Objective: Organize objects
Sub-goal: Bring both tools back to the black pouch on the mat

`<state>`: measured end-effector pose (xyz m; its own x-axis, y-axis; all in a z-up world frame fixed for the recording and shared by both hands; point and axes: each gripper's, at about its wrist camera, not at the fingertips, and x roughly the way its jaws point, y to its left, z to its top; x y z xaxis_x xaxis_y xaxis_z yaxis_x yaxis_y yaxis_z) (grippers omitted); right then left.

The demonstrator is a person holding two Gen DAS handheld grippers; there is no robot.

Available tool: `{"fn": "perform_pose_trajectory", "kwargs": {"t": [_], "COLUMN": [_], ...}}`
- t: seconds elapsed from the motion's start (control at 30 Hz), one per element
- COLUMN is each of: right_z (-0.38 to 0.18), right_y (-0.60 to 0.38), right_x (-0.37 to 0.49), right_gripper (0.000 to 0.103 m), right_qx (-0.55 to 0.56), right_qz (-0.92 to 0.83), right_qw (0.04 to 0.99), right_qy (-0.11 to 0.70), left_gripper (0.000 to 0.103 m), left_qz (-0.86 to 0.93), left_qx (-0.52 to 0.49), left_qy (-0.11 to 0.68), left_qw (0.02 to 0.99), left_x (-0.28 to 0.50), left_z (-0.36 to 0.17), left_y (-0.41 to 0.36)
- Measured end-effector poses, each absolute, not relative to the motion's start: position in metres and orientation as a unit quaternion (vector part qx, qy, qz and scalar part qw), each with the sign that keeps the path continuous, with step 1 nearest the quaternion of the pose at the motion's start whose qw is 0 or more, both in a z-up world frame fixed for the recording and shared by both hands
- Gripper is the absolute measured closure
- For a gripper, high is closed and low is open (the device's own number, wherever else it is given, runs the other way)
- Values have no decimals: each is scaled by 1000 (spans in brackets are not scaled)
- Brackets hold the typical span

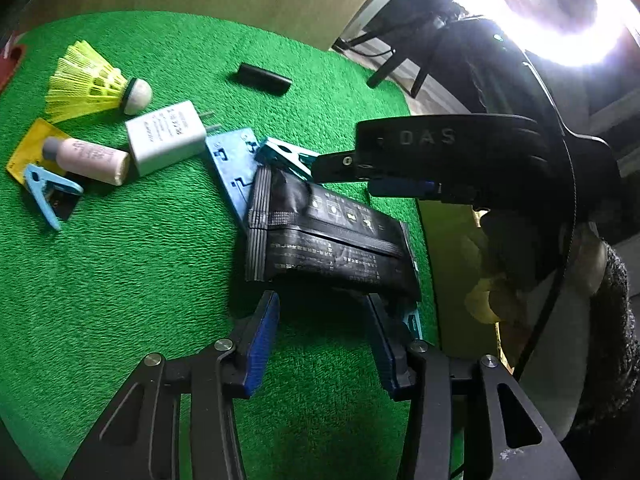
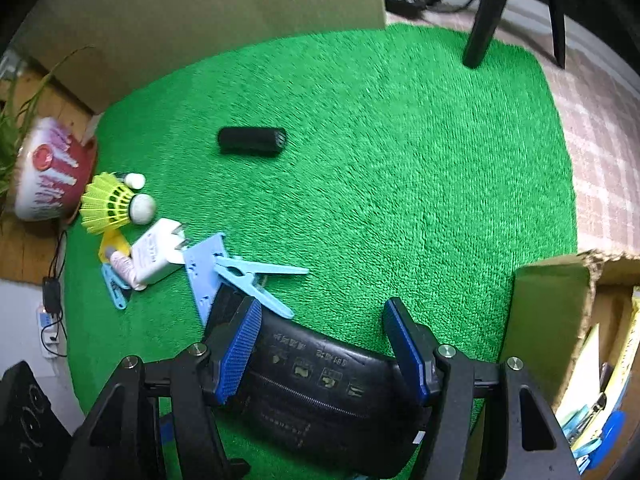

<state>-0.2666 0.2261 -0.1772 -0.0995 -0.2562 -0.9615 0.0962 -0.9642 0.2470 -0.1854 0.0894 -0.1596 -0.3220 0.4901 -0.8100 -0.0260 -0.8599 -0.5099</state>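
A black foil packet (image 1: 328, 240) (image 2: 320, 380) lies on the green mat (image 1: 120, 280) (image 2: 400, 160), its far end resting on a flat blue plate (image 1: 234, 160) (image 2: 202, 268). A light-blue clip (image 1: 284, 156) (image 2: 256, 280) sits at that far end. My left gripper (image 1: 322, 300) is open, its blue pads at the packet's near edge without pressing it. My right gripper (image 2: 323, 308) (image 1: 344, 178) hovers open above the packet, pointing steeply down, its tips close to the clip.
Left on the mat are a yellow shuttlecock (image 1: 92, 80) (image 2: 110, 204), a white charger (image 1: 166, 142) (image 2: 156, 256), a pink bottle (image 1: 92, 156) and a second blue clip (image 1: 48, 192). A black bar (image 1: 264, 79) (image 2: 252, 141) lies farther back. A cardboard box (image 2: 552, 320) stands at the right.
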Motion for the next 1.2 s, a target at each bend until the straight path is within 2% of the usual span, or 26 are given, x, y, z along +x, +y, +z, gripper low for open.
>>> {"fn": "perform_pose_trajectory", "kwargs": {"t": [0.33,0.9,1.07,1.2], "right_z": [-181,-178,-180,-174], "right_y": [234,245,242,228], "right_x": [-247,-205,-191,-180], "right_gripper": [43,43,56,56], "right_qx": [677,666,665,657], "right_qz": [-718,-714,-698,-713], "right_qw": [124,142,174,174], "right_qy": [-102,-161,-201,-173], "left_gripper": [56,56,56,56], "left_qz": [778,786,784,786], "left_qx": [-569,-564,-569,-570], "left_qy": [-205,-189,-172,-156], "left_qw": [168,169,181,183], "left_x": [-194,-192,-181,-173], "left_z": [-173,-166,-169,-171], "left_y": [88,69,74,76]}}
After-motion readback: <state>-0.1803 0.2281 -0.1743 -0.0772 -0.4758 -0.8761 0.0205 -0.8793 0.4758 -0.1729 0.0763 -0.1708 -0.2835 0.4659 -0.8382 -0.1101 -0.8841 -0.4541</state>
